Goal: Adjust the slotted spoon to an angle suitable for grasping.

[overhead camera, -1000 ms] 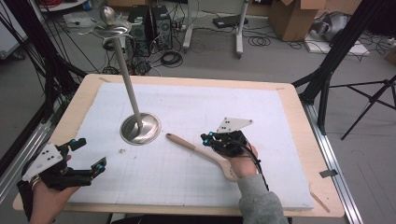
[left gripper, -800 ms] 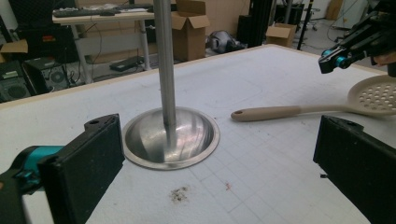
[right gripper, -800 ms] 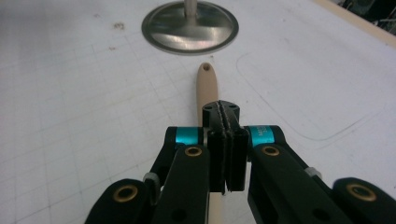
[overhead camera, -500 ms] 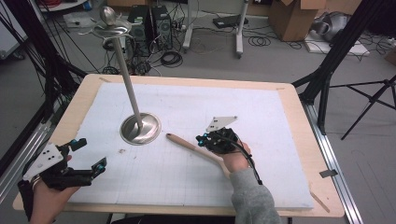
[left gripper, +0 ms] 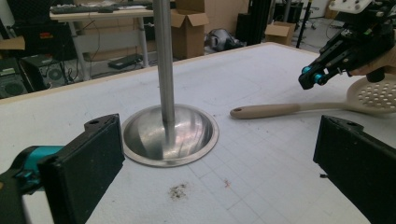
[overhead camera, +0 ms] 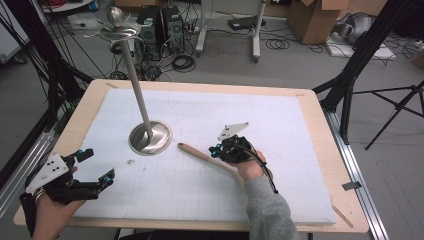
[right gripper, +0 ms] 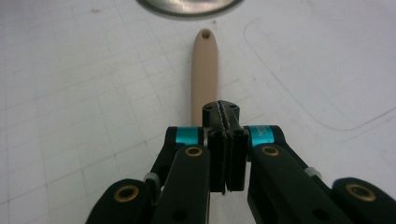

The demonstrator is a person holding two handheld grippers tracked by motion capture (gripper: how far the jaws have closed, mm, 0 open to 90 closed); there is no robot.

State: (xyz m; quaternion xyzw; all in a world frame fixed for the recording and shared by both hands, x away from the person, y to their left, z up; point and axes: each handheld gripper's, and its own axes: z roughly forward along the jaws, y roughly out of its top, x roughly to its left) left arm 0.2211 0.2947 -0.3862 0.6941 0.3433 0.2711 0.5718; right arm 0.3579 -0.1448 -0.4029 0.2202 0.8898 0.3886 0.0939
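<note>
A beige slotted spoon (overhead camera: 200,154) lies flat on the white mat, its handle end pointing at the metal stand's round base (overhead camera: 150,137). My right gripper (overhead camera: 214,150) hovers just over the handle with its jaws pressed together and nothing between them. The left gripper view shows it (left gripper: 310,80) a little above the spoon (left gripper: 266,111), near the perforated head. In the right gripper view the shut tips (right gripper: 222,109) sit over the handle (right gripper: 204,70). My left gripper (overhead camera: 97,165) rests open at the mat's near left corner, its jaws (left gripper: 219,163) wide and facing the base (left gripper: 170,135).
A tall steel pole (overhead camera: 135,75) rises from the base to a hook ring at the top. The wooden table edge (overhead camera: 320,130) frames the white gridded mat (overhead camera: 280,120). Small dark specks (left gripper: 180,190) mark the mat near the left gripper.
My right gripper has drifted left and lower, closer to the spoon's handle, staying shut. The left gripper and the spoon have kept still.
</note>
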